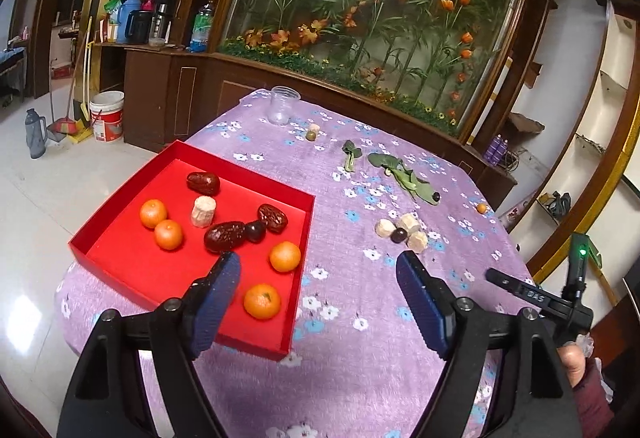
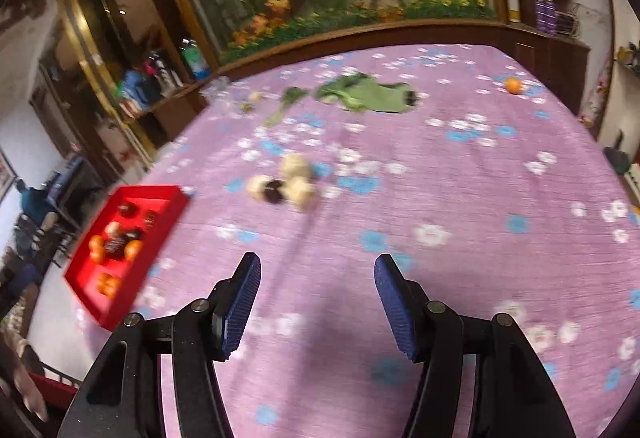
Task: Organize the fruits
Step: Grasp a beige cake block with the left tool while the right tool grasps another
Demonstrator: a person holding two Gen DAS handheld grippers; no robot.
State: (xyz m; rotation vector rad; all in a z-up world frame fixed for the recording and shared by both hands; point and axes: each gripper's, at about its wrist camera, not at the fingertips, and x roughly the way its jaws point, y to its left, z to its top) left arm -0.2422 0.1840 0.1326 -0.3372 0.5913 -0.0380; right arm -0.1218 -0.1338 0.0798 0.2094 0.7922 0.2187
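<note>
Left wrist view: my left gripper (image 1: 318, 302) is spread wide and holds nothing. Its left finger hangs over the near right part of the red tray (image 1: 192, 154); its right finger is over the purple floral cloth (image 1: 360, 378). The tray contains four mandarins, the nearest (image 1: 262, 301) just beside my left fingertip, three red dates (image 1: 224, 236), a dark round fruit (image 1: 255, 231) and one pale cut chunk (image 1: 203, 211). Ahead of my right finger, outside the tray, lie three pale chunks (image 1: 408, 224) clustered around a dark fruit (image 1: 398, 235).

Right wrist view, blurred: my right gripper (image 2: 318, 308) is also spread wide and empty, above bare cloth. The chunk cluster (image 2: 296, 182) lies ahead, slightly left of centre. One loose mandarin (image 2: 513, 85) rests far ahead to the right, near the green leaves (image 2: 368, 96). The tray sits well apart to my left.
</note>
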